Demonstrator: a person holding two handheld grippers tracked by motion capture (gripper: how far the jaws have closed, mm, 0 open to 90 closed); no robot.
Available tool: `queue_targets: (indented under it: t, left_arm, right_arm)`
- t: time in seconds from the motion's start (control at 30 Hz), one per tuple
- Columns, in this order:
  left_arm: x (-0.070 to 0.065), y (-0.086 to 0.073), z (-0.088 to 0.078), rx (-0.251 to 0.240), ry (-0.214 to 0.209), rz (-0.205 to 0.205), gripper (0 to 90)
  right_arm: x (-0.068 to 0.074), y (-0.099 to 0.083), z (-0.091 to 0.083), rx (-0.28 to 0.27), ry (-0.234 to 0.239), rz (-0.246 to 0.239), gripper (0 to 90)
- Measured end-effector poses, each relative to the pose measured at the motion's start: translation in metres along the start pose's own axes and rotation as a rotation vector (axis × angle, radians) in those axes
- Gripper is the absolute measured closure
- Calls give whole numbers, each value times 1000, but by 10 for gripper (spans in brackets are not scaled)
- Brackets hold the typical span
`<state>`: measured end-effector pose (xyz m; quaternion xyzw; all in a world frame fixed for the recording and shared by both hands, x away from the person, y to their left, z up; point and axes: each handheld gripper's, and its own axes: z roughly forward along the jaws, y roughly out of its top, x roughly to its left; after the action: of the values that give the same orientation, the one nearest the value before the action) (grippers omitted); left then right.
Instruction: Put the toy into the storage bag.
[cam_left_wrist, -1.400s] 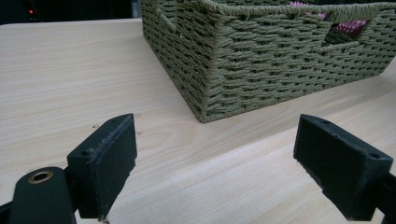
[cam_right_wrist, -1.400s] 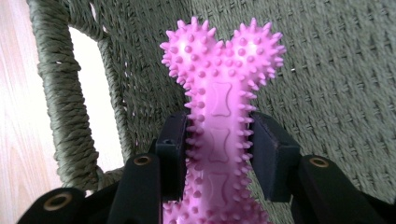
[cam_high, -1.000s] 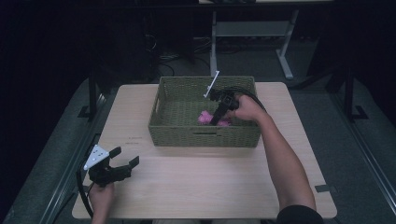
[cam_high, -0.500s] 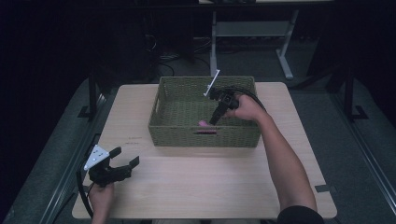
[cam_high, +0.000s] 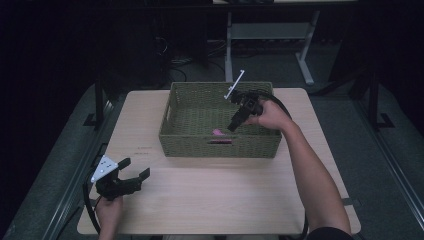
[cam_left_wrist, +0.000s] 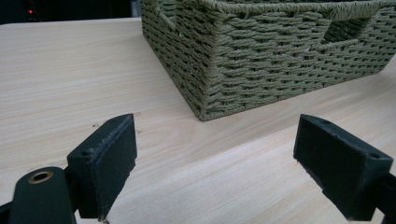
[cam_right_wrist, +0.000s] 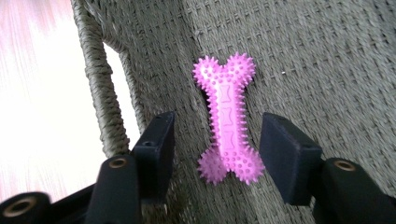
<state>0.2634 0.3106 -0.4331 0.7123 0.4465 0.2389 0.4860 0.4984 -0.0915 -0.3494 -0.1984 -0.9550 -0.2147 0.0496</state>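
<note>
pink spiky rubber bone toy (cam_right_wrist: 228, 119) lies loose on the floor of the green woven basket (cam_high: 190, 102), near its front wall. my right gripper (cam_right_wrist: 217, 149) hangs released, straddling it; left gripper (cam_left_wrist: 215, 163) idles agape, near-left. i judge it light, squashy; pinch the narrow shaft.

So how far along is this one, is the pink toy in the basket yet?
Done: the pink bone toy lies on the basket floor. In hand: nothing; the right gripper is open, its jaws straddling the toy. The left gripper waits open on the table. Left: withdrawing, probably.

Light wooden table (cam_high: 210, 200); beyond it, a grey metal stand (cam_high: 265, 35) on dark floor.
</note>
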Motion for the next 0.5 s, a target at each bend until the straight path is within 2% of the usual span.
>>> queue_targets:
  t: [0.5]
  left_arm:
    - [-1, 0, 0, -3, 0, 2, 128]
  right_arm:
    - [11, -13, -24, -53, -23, 1, 407]
